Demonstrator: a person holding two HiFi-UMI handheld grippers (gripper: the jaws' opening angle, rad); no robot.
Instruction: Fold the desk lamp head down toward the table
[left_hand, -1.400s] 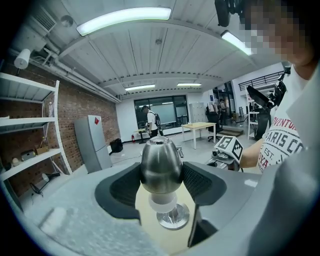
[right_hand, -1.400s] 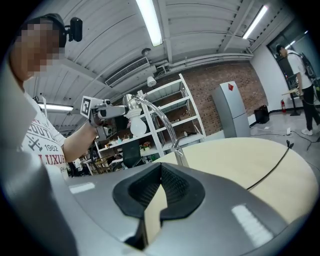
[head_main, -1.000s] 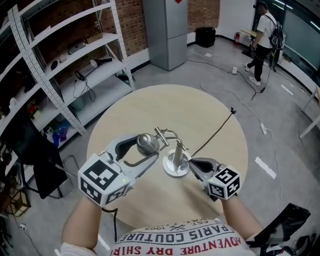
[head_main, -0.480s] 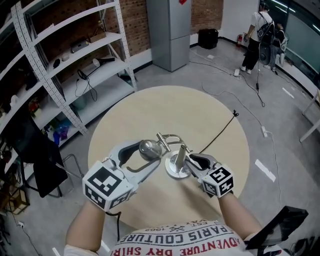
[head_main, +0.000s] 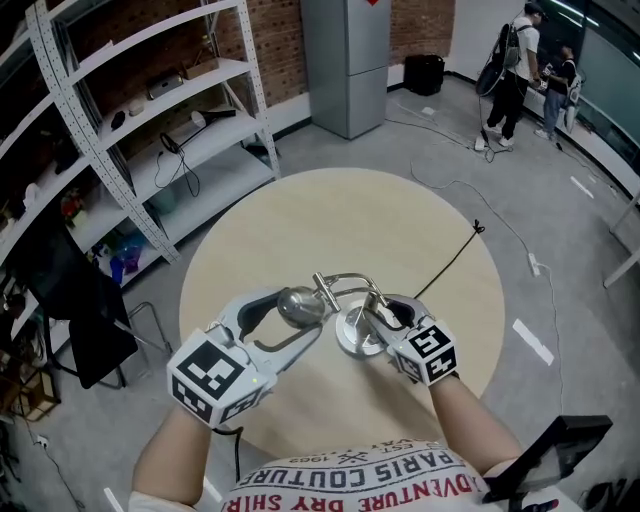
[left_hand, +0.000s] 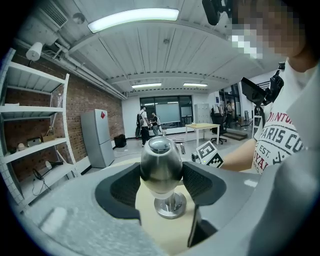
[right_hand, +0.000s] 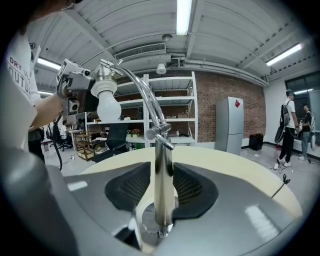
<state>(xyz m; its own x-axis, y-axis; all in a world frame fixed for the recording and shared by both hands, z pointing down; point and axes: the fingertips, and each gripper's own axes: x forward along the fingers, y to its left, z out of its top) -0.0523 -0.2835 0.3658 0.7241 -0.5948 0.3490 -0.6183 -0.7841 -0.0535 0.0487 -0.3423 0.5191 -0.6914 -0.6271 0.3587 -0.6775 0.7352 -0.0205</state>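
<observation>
Desk lamp (head_main: 350, 335): chrome finish, egg-shaped head (left_hand: 161, 167), curved neck (right_hand: 147, 95), straight post (right_hand: 162, 185), round base (left_hand: 170, 206). White bulb (right_hand: 109, 107) sits in the head.

Loc.: base stands on round beige table (head_main: 340, 220), toward the person's side.

Left gripper (head_main: 298, 310): pads clamped on head, one each side. Right gripper (head_main: 378, 315): jaws opening, post between them, pads not pressing it.

Text: shirt (head_main: 350, 480) reads "PARIS COUTURE", "ADVENTURE", "DRY". Gripper cubes carry b/w square markers.
</observation>
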